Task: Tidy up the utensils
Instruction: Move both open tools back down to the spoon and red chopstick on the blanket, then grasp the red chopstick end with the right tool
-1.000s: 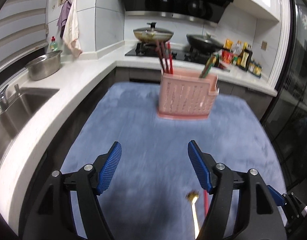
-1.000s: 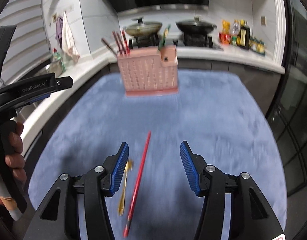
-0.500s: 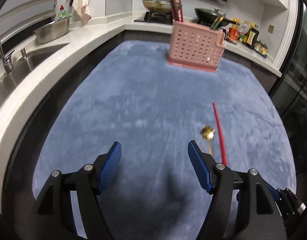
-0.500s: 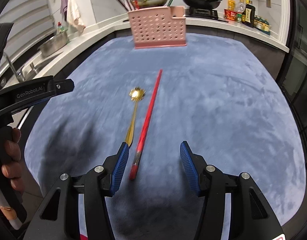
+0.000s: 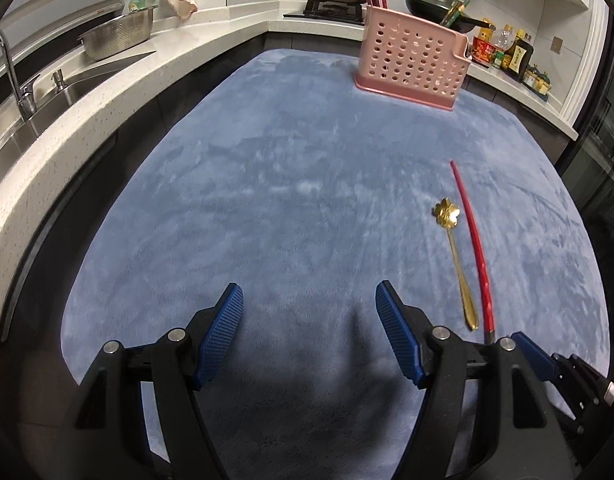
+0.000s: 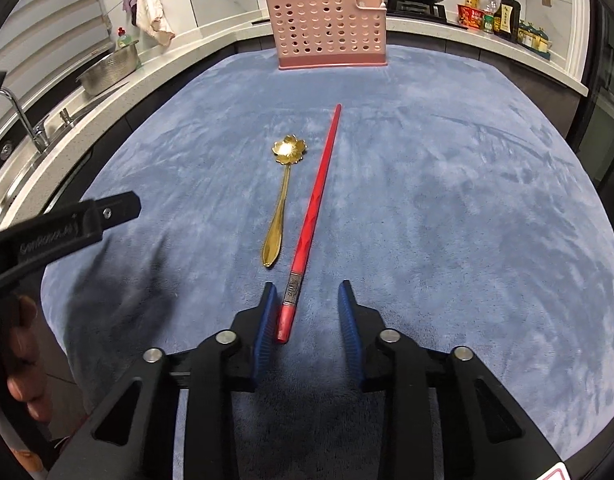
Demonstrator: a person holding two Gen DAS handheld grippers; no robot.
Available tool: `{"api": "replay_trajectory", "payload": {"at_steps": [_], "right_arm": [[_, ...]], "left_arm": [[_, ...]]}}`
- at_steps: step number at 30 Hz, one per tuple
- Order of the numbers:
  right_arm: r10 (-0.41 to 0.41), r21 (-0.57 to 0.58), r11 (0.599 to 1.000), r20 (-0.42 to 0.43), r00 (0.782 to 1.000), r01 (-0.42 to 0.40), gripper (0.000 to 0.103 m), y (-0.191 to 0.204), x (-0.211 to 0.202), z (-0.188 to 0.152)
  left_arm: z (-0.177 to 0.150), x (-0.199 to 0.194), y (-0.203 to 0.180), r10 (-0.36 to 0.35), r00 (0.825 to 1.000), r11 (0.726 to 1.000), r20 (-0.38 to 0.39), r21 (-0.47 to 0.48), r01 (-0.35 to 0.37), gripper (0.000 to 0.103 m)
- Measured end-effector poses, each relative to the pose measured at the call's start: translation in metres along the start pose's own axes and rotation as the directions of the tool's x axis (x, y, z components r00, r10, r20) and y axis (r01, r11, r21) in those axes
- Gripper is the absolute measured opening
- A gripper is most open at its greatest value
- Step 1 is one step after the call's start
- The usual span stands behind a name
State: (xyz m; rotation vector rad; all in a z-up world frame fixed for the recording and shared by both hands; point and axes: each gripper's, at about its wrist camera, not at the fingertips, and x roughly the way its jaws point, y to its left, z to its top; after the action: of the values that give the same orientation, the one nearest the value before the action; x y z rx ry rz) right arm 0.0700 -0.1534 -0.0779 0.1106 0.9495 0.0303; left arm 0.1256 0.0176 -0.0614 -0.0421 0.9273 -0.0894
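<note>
Pink basket (image 6: pixel 330 26) holds chopsticks. Right tool (image 6: pixel 307 312), just closing, straddles red chopstick (image 6: pixel 313 208) unclamped; left tool (image 5: pixel 309 320) apart.

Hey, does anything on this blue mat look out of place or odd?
Yes. A single red chopstick and a gold flower-bowled spoon lie loose side by side on the blue mat, while other utensils stand in the pink holder. Nothing looks spilled or damaged.
</note>
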Motion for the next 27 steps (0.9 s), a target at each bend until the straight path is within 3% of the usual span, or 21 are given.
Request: {"api": "replay_trajectory", "payload": {"at_steps": [3, 8, 19, 22, 27], "right_arm": [[-0.001, -0.001, 1.0, -0.003, 1.0, 0.001, 0.023, 0.001, 0.002, -0.001], [-0.006, -0.027, 1.0, -0.004, 1.0, 0.006, 0.008, 0.004, 0.003, -0.001], [-0.034, 0.061, 0.998, 0.006, 0.999, 0.034, 0.007, -0.023, -0.003, -0.001], [-0.038, 0.103, 0.994, 0.008, 0.999, 0.037, 0.007, -0.036, -0.005, -0.001], [-0.046, 0.153, 0.987, 0.011, 0.999, 0.044, 0.007, -0.052, -0.011, -0.002]], "left_arm": [[-0.003, 0.001, -0.002, 0.004, 1.0, 1.0, -0.005, 0.012, -0.004, 0.065], [-0.006, 0.003, -0.006, 0.005, 1.0, 0.999, -0.008, 0.033, -0.005, 0.065], [-0.008, 0.005, -0.025, -0.041, 0.999, 0.996, -0.023, 0.075, 0.042, 0.065], [-0.009, 0.004, -0.035, -0.06, 0.998, 0.994, -0.022, 0.092, 0.062, 0.072], [-0.011, 0.005, -0.057, -0.105, 0.994, 0.986, -0.028, 0.124, 0.108, 0.073]]}}
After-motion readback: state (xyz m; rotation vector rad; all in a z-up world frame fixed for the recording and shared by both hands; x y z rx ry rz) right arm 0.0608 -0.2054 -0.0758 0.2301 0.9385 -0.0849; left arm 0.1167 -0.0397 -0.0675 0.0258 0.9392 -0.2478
